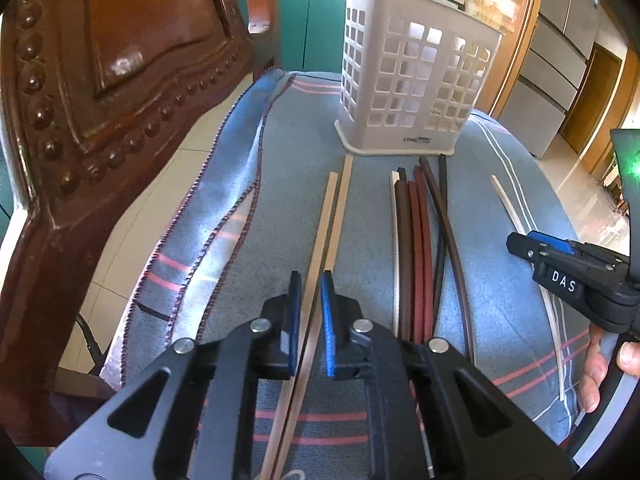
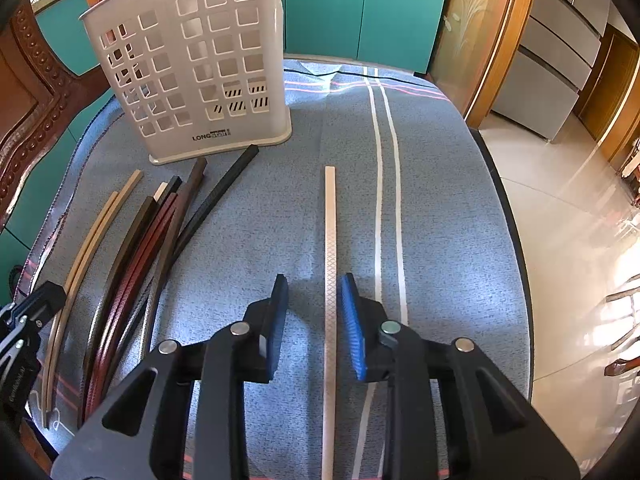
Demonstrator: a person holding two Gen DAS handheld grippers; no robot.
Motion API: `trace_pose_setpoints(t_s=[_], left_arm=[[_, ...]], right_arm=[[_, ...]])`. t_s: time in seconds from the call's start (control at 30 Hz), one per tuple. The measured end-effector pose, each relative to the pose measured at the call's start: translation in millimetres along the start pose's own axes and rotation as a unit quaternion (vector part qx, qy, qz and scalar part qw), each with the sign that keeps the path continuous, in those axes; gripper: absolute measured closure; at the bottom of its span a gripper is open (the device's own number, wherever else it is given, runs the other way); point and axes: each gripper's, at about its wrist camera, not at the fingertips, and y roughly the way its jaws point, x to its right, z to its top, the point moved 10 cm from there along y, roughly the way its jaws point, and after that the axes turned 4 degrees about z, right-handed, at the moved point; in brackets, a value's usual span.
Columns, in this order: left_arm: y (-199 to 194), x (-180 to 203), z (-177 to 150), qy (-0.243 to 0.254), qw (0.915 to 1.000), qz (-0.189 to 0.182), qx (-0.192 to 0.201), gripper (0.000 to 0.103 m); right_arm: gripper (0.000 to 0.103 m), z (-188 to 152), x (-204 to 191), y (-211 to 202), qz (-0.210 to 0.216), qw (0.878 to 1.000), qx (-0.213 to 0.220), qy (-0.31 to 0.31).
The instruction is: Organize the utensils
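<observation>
A white perforated utensil basket point(image 1: 416, 76) stands upright at the far end of a blue cloth-covered table; it also shows in the right wrist view point(image 2: 200, 64). Two beige chopsticks point(image 1: 332, 216) lie between the jaws of my left gripper point(image 1: 311, 292), which is open around them. A bunch of dark brown, red and black chopsticks point(image 1: 420, 232) lies just right of it. My right gripper point(image 2: 314, 300) is open, with a single pale patterned chopstick point(image 2: 330, 264) lying between its jaws. The right gripper also shows in the left wrist view point(image 1: 520, 246).
A carved brown wooden chair back point(image 1: 100, 100) rises close on the left. The blue striped cloth point(image 2: 440, 208) covers the table; its right edge drops to a tiled floor point(image 2: 568, 240). Teal cabinets point(image 2: 360, 8) stand behind.
</observation>
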Motion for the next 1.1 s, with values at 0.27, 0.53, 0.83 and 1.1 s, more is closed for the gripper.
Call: trace_pose_setpoints(t_s=[0.27, 0.53, 0.83, 1.1], left_arm=[[2, 1, -3, 0.005, 1.0000, 0.000, -0.008, 0.092], [6, 5, -1, 0.010, 0.9999, 0.002, -0.010, 0.092], [5, 8, -1, 0.016, 0.9998, 0.001, -0.007, 0.089], [13, 6, -5, 0.019, 0.9996, 0.006, -0.019, 0.089]], right_arm=[[0.071, -1, 1, 1, -0.005, 1.000, 0.001, -0.002], [0.069, 0, 0, 1, -0.007, 1.000, 0.001, -0.003], [0.066, 0, 1, 1, -0.006, 1.000, 0.001, -0.001], [0.067, 0, 2, 1, -0.009, 1.000, 0.001, -0.002]])
